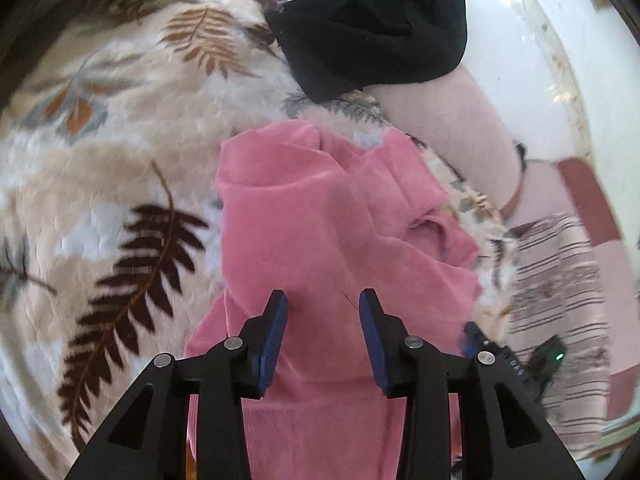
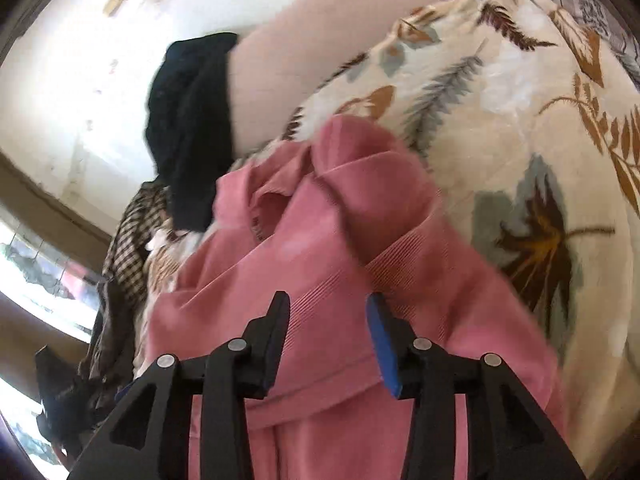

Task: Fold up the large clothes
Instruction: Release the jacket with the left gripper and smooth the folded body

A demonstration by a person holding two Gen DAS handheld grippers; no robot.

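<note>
A pink ribbed garment [image 1: 320,220] lies partly folded on a cream blanket [image 1: 120,140] printed with brown ferns. My left gripper [image 1: 323,304] hangs above the garment's near part, jaws apart, blue pads bare, nothing between them. In the right wrist view the same pink garment [image 2: 328,248] fills the middle, bunched into folds at its far end. My right gripper [image 2: 329,308] stands open over it, holding nothing. The other gripper's tip [image 1: 474,336] shows at the garment's right edge in the left wrist view.
A black garment [image 1: 376,20] lies beyond the pink one, next to a pale pink pillow [image 1: 452,128]. A checked cloth [image 2: 124,256] hangs at the bed's far side. A striped cover [image 1: 560,288] lies to the right. A white wall [image 2: 80,80] stands behind the bed.
</note>
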